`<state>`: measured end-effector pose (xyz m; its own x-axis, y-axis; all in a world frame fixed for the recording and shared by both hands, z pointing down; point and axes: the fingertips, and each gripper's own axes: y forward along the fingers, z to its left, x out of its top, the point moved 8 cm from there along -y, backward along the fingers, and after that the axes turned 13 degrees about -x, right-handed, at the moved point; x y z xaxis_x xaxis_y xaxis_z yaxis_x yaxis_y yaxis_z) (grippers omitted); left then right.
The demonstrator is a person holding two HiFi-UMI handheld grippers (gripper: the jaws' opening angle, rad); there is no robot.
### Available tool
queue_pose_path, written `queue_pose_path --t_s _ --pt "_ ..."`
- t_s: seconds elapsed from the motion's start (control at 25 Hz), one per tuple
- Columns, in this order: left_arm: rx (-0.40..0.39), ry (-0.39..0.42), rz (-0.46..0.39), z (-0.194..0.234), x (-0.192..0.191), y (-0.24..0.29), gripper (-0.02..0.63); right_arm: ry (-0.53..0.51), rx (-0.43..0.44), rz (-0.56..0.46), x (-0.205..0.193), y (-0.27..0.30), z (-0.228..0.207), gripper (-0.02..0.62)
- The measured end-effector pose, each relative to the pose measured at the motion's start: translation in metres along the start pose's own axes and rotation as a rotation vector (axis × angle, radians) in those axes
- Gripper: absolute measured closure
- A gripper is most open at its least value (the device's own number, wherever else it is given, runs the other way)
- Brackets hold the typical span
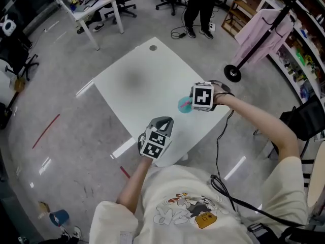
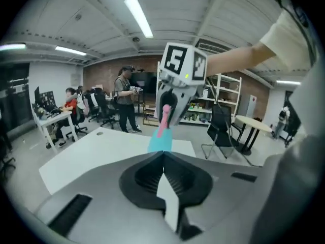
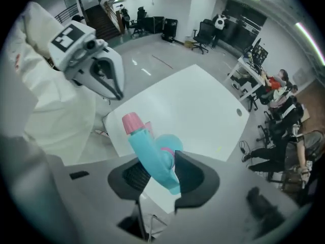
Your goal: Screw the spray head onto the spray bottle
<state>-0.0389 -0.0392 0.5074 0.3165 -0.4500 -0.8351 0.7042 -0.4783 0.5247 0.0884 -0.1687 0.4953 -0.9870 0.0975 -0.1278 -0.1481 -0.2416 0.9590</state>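
A teal spray head (image 3: 152, 154) with a pink nozzle (image 3: 132, 121) sits between the jaws of my right gripper (image 3: 160, 166), which is shut on it and points down over the white table (image 1: 142, 85). Below the head a round teal part with a pink ring (image 3: 170, 145) shows; whether it is the bottle I cannot tell. From above, the teal piece (image 1: 185, 105) lies just left of the right gripper (image 1: 202, 96), near the table's right edge. My left gripper (image 1: 161, 126) hovers at the near table edge, shut and empty (image 2: 163, 154). It faces the right gripper (image 2: 175, 93) and the spray head (image 2: 162, 131).
The table has a cable hole (image 1: 153, 48) at its far corner. A clothes stand with a pink garment (image 1: 256, 32) is at the right, a standing person (image 1: 200, 6) and office chairs beyond the table, and a desk (image 1: 91, 6) at the far left.
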Motion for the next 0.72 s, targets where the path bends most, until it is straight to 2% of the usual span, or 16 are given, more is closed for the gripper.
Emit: queue_pose_path --t_s 0.08,0.24,0.52,0.72 --pt "0.003 -0.034 0.002 -0.008 -0.006 0.001 0.599 0.019 0.009 0.061 0.007 0.038 0.005 0.465" --pt "-0.017 -0.046 0.029 -0.018 -0.010 0.003 0.600 0.009 0.034 0.169 0.008 0.090 0.016 0.465" --pt "-0.017 -0.097 0.018 -0.001 -0.017 -0.006 0.600 0.099 0.093 0.108 0.019 0.109 0.007 0.465" --pt "-0.030 -0.100 0.038 0.000 -0.014 0.002 0.600 0.086 0.131 0.078 0.019 0.112 0.009 0.463"
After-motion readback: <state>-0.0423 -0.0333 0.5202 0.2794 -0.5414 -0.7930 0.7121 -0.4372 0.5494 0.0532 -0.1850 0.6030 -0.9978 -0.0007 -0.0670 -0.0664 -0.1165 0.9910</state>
